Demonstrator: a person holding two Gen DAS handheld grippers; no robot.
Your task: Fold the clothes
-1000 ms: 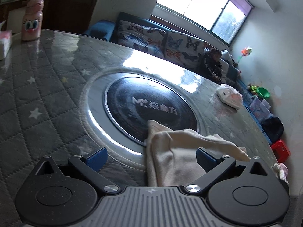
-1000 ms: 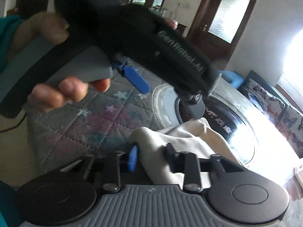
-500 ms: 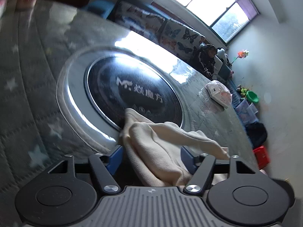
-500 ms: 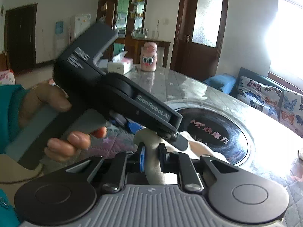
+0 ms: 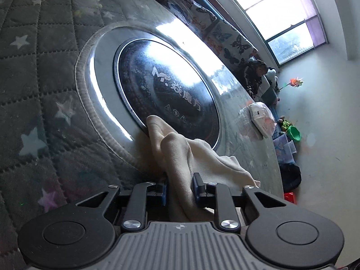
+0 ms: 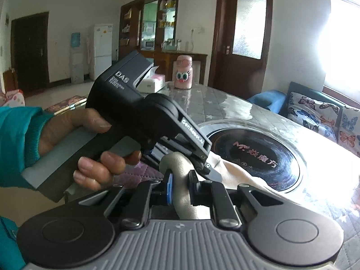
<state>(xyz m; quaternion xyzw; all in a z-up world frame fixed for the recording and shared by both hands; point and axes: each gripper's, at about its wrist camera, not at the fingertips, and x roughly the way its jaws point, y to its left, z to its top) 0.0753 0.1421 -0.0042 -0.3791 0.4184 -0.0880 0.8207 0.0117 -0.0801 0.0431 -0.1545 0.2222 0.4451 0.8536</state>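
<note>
Left wrist: left gripper (image 5: 179, 186) jaws closing on a bunched ridge of the cream garment (image 5: 180, 155), which trails over the cooktop (image 5: 166, 85) rim, likely gathering an edge to fold.

Right wrist: right gripper (image 6: 180, 185) clenched on another fold; only here the person's hand (image 6: 85, 148) shows.

- We lose the cream cloth (image 5: 180, 157) behind the left gripper's (image 5: 179, 189) body.
- The counter (image 5: 33, 78) runs off frame.
- The shelf items (image 6: 166, 11) are too small for us to tell.
</note>
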